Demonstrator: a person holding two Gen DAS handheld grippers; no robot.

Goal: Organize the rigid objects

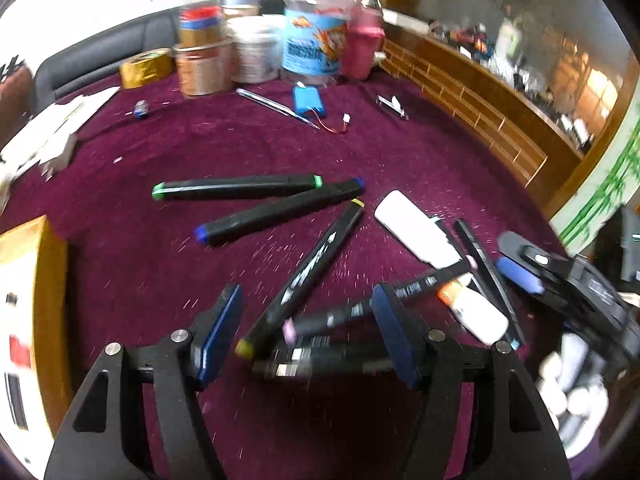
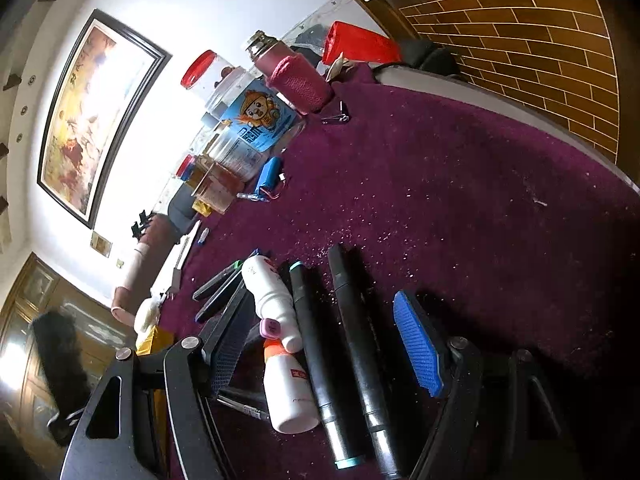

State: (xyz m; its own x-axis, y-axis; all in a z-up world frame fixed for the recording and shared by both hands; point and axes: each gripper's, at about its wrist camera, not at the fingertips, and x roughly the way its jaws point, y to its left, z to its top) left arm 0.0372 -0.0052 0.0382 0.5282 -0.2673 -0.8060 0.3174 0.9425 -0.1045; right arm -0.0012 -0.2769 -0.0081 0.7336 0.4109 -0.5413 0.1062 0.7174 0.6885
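Several black markers lie on the purple cloth: a green-capped one [image 1: 237, 187], a blue-capped one [image 1: 280, 211] and a yellow-capped one [image 1: 308, 272]. My left gripper [image 1: 308, 336] is open, its jaws around a pink-capped marker [image 1: 340, 314] and another black marker [image 1: 320, 362]. Two white glue bottles [image 1: 416, 229] [image 1: 476, 312] lie to the right. My right gripper [image 2: 324, 344] is open over two black markers [image 2: 316, 352] [image 2: 358, 344] and the white bottles [image 2: 274, 300] [image 2: 290, 392]. It shows in the left wrist view [image 1: 552, 276].
Jars and tape rolls [image 1: 312, 40] stand at the cloth's far edge, with a pink bottle [image 1: 362, 46], a blue battery pack [image 1: 309, 100], tweezers [image 1: 276, 107] and nail clippers [image 1: 392, 106]. A yellow box [image 1: 28, 304] sits at the left. A wooden wall [image 1: 480, 116] bounds the right.
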